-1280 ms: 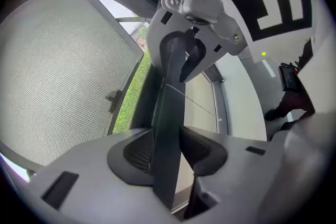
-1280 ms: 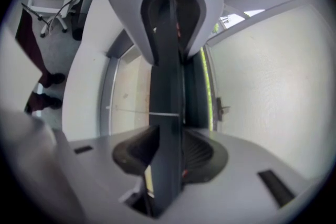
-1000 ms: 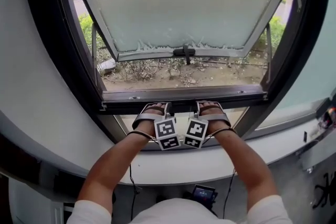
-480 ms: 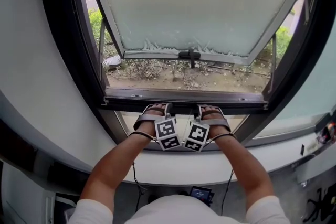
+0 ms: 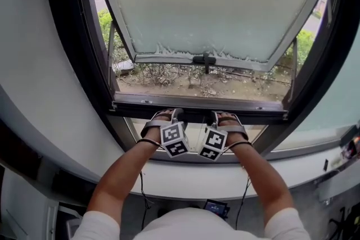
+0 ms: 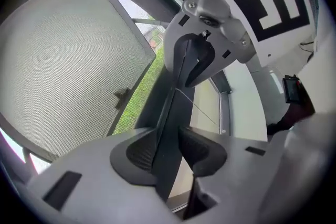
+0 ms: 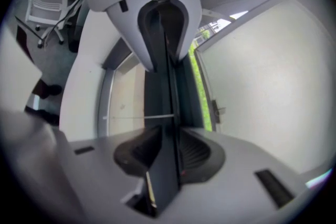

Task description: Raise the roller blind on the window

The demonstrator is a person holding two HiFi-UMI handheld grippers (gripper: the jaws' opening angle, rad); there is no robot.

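Note:
The blind's dark bottom rail (image 5: 256, 114) runs across the foot of the window opening, with pale blind fabric (image 5: 194, 132) below it. Both grippers sit side by side on the rail's middle. My left gripper (image 5: 167, 116) is shut on the rail (image 6: 170, 128), a ribbed pad (image 6: 140, 150) pressing each face. My right gripper (image 5: 224, 117) has just been closing its jaws, and its pads now clamp the same rail (image 7: 165, 107). A thin cord (image 7: 136, 117) crosses behind the rail.
Beyond the rail the frosted window sash (image 5: 214, 3) is tilted outward, its black handle (image 5: 203, 59) at its lower edge. Bare ground and shrubs (image 5: 191, 78) lie outside. A white sill (image 5: 185, 180) runs under my arms, and a small device (image 5: 216, 208) lies on the floor.
The left gripper's marker cube has rolled and shifted slightly left. The head view has tilted up a little since a second ago. Both hands stay at the rail.

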